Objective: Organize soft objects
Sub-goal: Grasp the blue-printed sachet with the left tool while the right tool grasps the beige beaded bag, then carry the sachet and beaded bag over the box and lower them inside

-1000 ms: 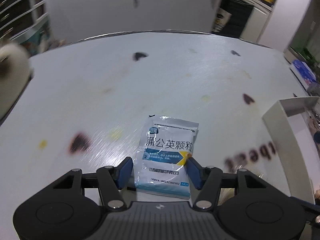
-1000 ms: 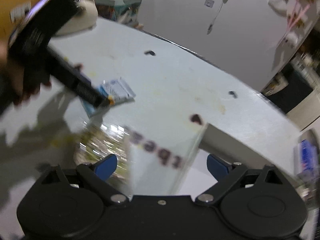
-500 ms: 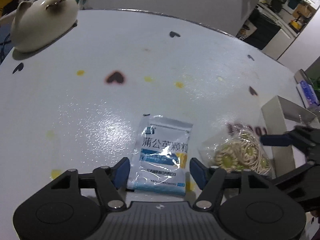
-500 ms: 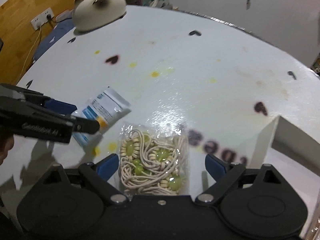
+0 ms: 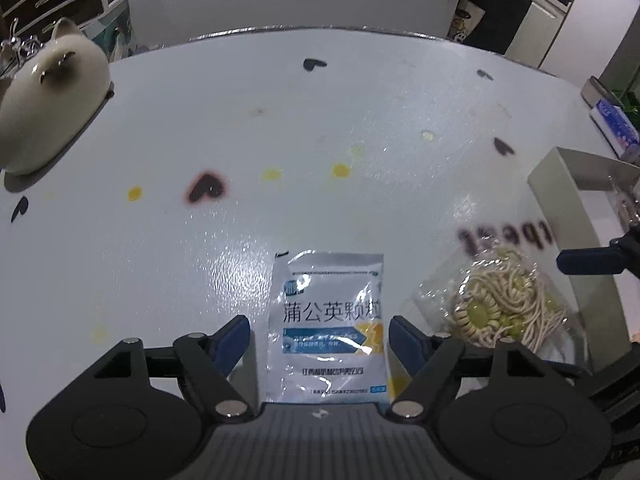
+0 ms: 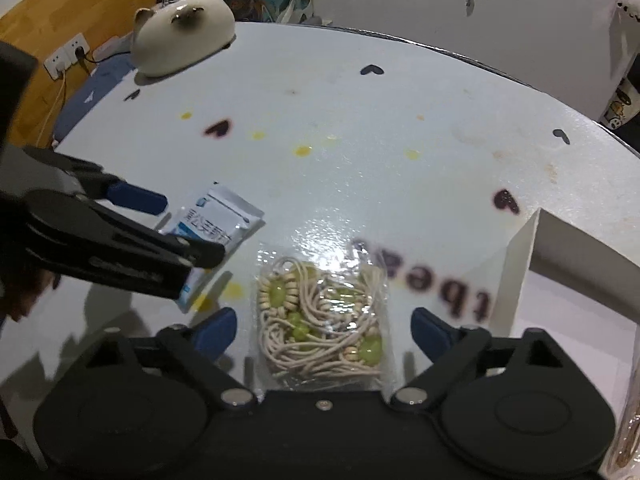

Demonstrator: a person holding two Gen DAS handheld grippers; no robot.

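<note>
**A:** What could have gone wrong at this moment, in your opinion?

**B:** I judged two risks. The medicine sachet point(image 5: 329, 326) lay flat on the white table point(image 5: 280, 120), so the fingers of the left gripper point(image 5: 319, 334) could slide over the smooth foil or only push it forward, without taking it. The clear bag of beaded cords point(image 6: 320, 312) was loose and shiny, so the right gripper point(image 6: 323, 328) could catch only the plastic film, and the bag could then slip out or hang to one side.

**A:** Were the grippers holding anything?

**B:** No. Both stood wide apart. The blue pads of the left gripper were on each side of the sachet; the right pad seemed very near its edge, but I could not tell if it touched. The right gripper was spread even wider, with a clear gap between each pad and the bag.

**A:** Where did the things lie, exactly?

**B:** The sachet lay between the left fingers, with its near end under the gripper body and its far end beyond the fingertips. The bag of cords lay in the same manner between the right fingers, just beside the sachet, to its right. The white box point(image 6: 520, 264) stood near the bag on the right side, with printed letters on the table between them.

**A:** Was there some other danger?

**B:** The two grippers were close together, so they could have bumped each other. The ceramic cat point(image 6: 182, 38) at the far edge was well apart from all this.
</note>
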